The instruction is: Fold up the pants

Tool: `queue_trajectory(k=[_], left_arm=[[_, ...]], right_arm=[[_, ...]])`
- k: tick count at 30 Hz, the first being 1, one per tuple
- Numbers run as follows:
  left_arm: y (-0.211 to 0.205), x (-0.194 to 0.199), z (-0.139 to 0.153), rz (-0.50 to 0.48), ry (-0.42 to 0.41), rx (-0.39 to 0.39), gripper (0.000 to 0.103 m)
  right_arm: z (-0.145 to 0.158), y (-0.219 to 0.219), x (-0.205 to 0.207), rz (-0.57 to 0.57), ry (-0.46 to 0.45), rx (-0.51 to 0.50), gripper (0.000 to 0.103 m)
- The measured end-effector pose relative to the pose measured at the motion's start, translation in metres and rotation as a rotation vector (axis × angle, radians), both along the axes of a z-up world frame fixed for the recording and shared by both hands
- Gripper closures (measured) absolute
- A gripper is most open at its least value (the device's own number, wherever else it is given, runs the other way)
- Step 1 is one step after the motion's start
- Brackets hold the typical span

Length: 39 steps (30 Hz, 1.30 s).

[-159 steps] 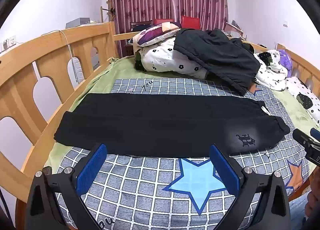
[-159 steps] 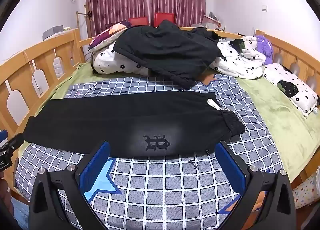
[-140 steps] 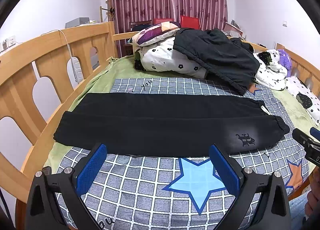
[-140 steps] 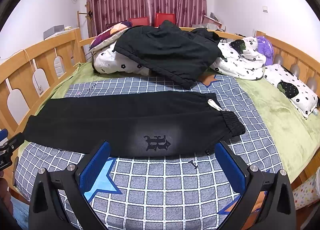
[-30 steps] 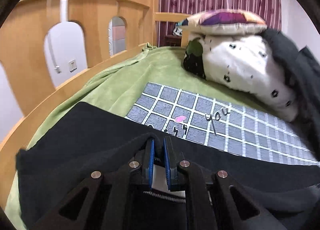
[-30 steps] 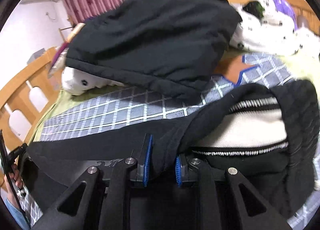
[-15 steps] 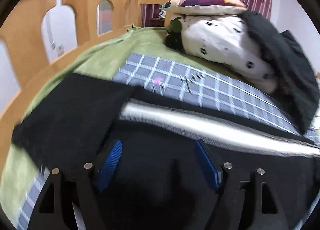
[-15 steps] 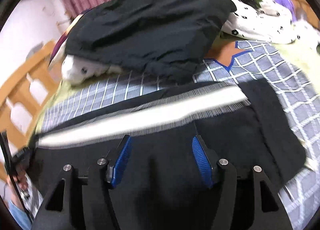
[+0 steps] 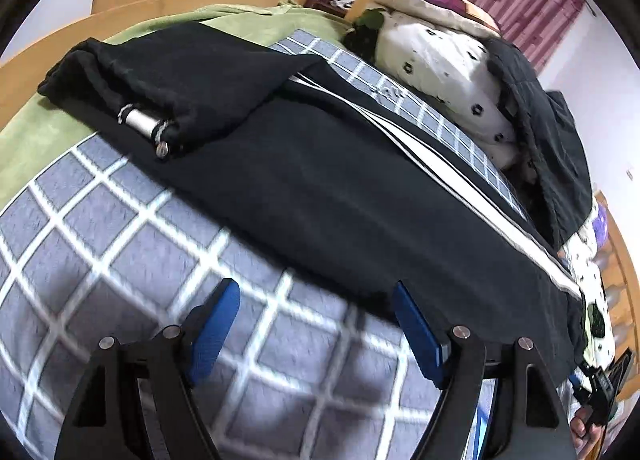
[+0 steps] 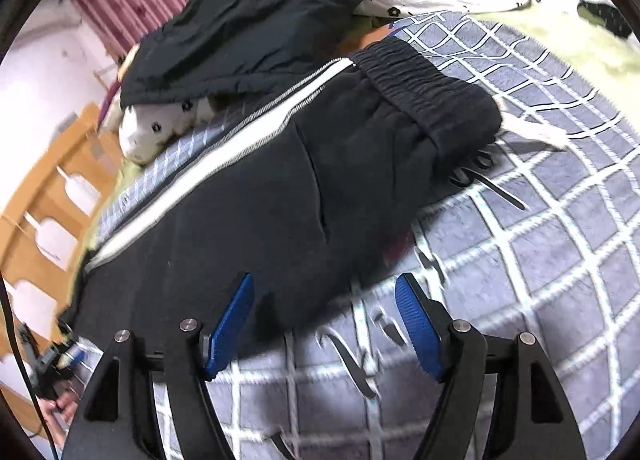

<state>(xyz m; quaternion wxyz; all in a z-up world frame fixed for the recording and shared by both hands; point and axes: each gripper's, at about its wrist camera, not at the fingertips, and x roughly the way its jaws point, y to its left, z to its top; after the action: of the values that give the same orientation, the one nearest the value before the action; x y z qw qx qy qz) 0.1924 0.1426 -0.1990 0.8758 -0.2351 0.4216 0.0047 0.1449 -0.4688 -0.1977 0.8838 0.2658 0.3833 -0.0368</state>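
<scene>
Lengthwise fold looks done, so with the left gripper (image 9: pixel 316 324) wide and empty and the right gripper (image 10: pixel 324 320) opening, empty too, you'd grab the pants (image 9: pixel 320 180) cuffs at 10 o'clock next.

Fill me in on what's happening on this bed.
A person with a gripper in each hand is folding black pants on a checked blanket. The pants lie folded lengthwise, a white side stripe along the far edge and the elastic waistband at the right end. The left gripper is open over the blanket, holding nothing. The right gripper is opening above the pants' near edge, its pads off the cloth.
</scene>
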Motion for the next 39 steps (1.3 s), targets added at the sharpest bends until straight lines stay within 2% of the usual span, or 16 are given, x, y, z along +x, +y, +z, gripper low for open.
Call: queue_trajectory(k=[6, 8, 9, 10, 11, 12, 14, 16, 18, 21, 24, 27, 31, 34, 35, 39], left_arm=[[0.019, 0.036, -0.003, 0.107, -0.019, -0.067, 0.029], [0.026, 0.050, -0.003, 0.184, -0.022, -0.041, 0.049], [0.031, 0.054, -0.005, 0.226, -0.015, -0.037, 0.065], [0.035, 0.057, -0.006, 0.247, -0.008, -0.044, 0.074], [0.039, 0.062, -0.006, 0.252, 0.001, -0.049, 0.079], [0.040, 0.067, -0.004, 0.238, 0.008, -0.032, 0.083], [0.036, 0.071, 0.005, 0.221, -0.005, 0.016, 0.086], [0.023, 0.071, 0.022, 0.207, -0.039, 0.097, 0.088], [0.009, 0.071, 0.043, 0.189, -0.064, 0.157, 0.090], [-0.008, 0.066, 0.071, 0.137, -0.100, 0.156, 0.090], [-0.041, 0.044, 0.093, 0.021, -0.136, 0.155, 0.090], [-0.080, 0.013, 0.093, -0.102, -0.137, 0.156, 0.090], [-0.122, -0.027, 0.058, -0.207, -0.057, 0.170, 0.090], [-0.132, -0.045, 0.026, -0.199, -0.003, 0.248, 0.086], [-0.127, -0.049, 0.021, -0.201, 0.008, 0.223, 0.085], [-0.093, -0.067, 0.029, -0.162, 0.013, 0.136, 0.053]], right_arm=[[-0.006, -0.003, 0.059, -0.025, -0.016, 0.036, 0.028], [-0.005, -0.002, 0.075, -0.041, -0.007, 0.026, 0.027], [-0.003, -0.001, 0.082, -0.043, -0.012, 0.012, 0.027], [-0.001, 0.001, 0.088, -0.046, -0.017, -0.011, 0.034], [0.001, 0.003, 0.091, -0.058, -0.017, -0.050, 0.056], [0.004, 0.005, 0.094, -0.078, -0.006, -0.109, 0.066], [0.012, 0.003, 0.095, -0.063, -0.027, -0.133, 0.079], [0.023, -0.002, 0.091, -0.053, -0.079, -0.104, 0.083], [0.041, -0.009, 0.087, -0.042, -0.126, -0.080, 0.085], [0.073, -0.022, 0.076, -0.033, -0.174, -0.079, 0.087], [0.103, -0.050, 0.050, -0.045, -0.214, -0.064, 0.088], [0.119, -0.085, 0.004, -0.085, -0.206, -0.105, 0.088], [0.101, -0.122, -0.048, -0.108, -0.079, -0.163, 0.084], [0.058, -0.138, -0.067, -0.093, 0.019, -0.095, 0.082], [0.046, -0.139, -0.072, -0.088, 0.042, -0.075, 0.082], [0.035, -0.118, -0.095, -0.083, 0.056, -0.152, 0.072]])
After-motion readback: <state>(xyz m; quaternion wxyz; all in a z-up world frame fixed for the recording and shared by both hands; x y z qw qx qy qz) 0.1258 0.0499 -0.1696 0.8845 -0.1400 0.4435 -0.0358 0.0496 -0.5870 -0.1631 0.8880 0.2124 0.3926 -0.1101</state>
